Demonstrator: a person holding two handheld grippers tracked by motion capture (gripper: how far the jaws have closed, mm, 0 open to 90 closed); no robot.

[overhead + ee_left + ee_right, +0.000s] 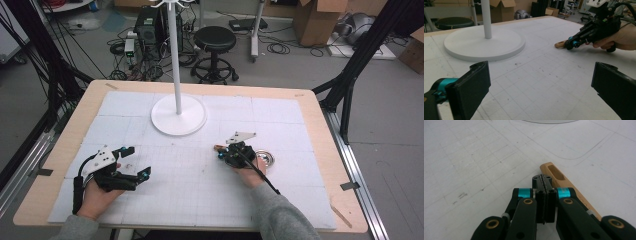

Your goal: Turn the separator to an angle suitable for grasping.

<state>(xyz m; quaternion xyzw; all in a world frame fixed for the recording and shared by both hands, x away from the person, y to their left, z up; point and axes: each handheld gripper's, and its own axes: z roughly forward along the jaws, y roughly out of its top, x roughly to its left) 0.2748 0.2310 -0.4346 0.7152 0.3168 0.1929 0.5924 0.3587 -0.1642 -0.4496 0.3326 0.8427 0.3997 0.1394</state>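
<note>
While right gripper (544, 182) pins wooden handle (564, 182), open mat (190, 170) lies leftward

No readable text, labels, brands or nos. anywhere; faint marks on the tan wooden handle (571, 186), approx. 3 o'clock of frame, are illegible.

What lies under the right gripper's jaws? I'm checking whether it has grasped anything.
A tan wooden handle with a slot lies under the shut right gripper; its far end is covered.
</note>
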